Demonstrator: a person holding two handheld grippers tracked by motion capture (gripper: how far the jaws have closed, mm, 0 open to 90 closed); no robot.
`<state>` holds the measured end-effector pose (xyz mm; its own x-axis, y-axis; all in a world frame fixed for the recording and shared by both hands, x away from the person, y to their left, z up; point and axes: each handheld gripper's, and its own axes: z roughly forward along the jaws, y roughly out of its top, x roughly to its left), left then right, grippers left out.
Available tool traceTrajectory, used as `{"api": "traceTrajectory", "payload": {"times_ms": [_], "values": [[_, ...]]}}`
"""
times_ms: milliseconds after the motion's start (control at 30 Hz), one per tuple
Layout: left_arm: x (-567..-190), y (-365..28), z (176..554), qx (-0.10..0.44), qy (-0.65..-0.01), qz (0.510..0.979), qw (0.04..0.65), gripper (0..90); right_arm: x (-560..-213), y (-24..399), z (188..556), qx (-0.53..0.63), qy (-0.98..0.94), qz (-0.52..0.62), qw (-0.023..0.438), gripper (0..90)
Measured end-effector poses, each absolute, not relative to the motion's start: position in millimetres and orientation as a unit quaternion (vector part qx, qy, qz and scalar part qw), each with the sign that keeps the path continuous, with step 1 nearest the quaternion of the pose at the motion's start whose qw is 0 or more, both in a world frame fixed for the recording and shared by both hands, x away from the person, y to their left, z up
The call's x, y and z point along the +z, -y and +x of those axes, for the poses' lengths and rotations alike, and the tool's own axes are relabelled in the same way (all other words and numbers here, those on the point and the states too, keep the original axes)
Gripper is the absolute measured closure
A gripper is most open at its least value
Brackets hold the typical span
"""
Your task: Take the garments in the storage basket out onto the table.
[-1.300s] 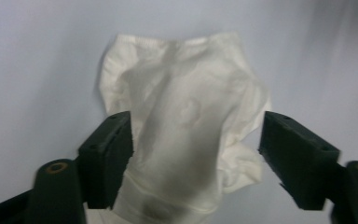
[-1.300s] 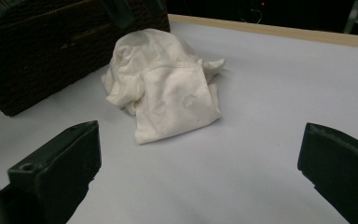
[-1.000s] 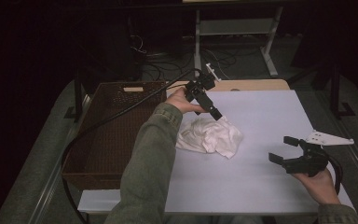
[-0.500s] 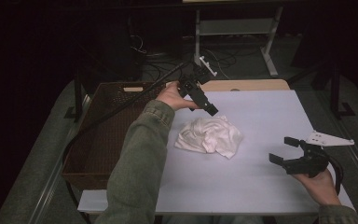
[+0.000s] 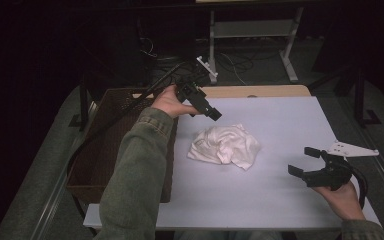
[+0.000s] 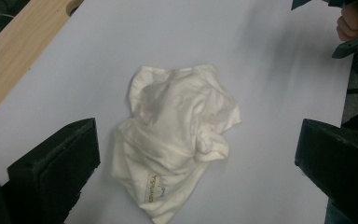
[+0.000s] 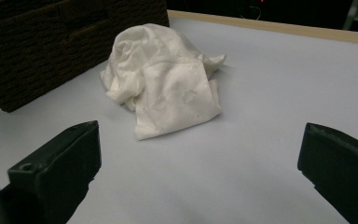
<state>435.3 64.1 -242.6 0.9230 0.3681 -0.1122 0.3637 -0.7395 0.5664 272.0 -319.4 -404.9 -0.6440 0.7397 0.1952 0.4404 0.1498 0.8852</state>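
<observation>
A crumpled white cloth [image 5: 225,145] lies on the pale table top [image 5: 280,120], near its middle. My left gripper [image 5: 212,112] hangs in the air above the table's far left part, short of the cloth, pointing down at it. Its own view has the cloth [image 6: 177,135], label up, framed between the wide-apart jaws of the open left gripper [image 6: 198,156]. My right gripper [image 5: 301,160] sits low at the near right, open, facing the cloth [image 7: 163,79] from a distance. The right gripper [image 7: 198,158] has nothing between its jaws.
A dark woven basket [image 5: 105,145] stands against the table's left edge; its wall [image 7: 51,42] is just behind the cloth in the right gripper view. A wooden strip [image 5: 260,91] runs along the far edge. Cables and a metal stand lie on the floor beyond.
My left gripper has drawn back to the left and a little higher, away from the cloth. The cloth and the right gripper have stayed where they were.
</observation>
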Motion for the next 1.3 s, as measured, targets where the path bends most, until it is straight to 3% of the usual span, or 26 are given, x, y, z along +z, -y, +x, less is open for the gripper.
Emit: {"api": "traceTrajectory", "payload": {"times_ms": [467, 1300], "values": [[-241.3, -89.3, 424.8, 0.016, -0.212, 0.923, 0.319, 0.0, -405.1, 319.4, 272.3, 0.516, -0.746, 0.396, 0.144, 0.0], [-262.1, -168.8, 389.9, 0.039, -0.256, 0.903, 0.343, 0.0, -406.3, 316.8, 272.5, 0.509, -0.752, 0.395, 0.142, 0.0]]}}
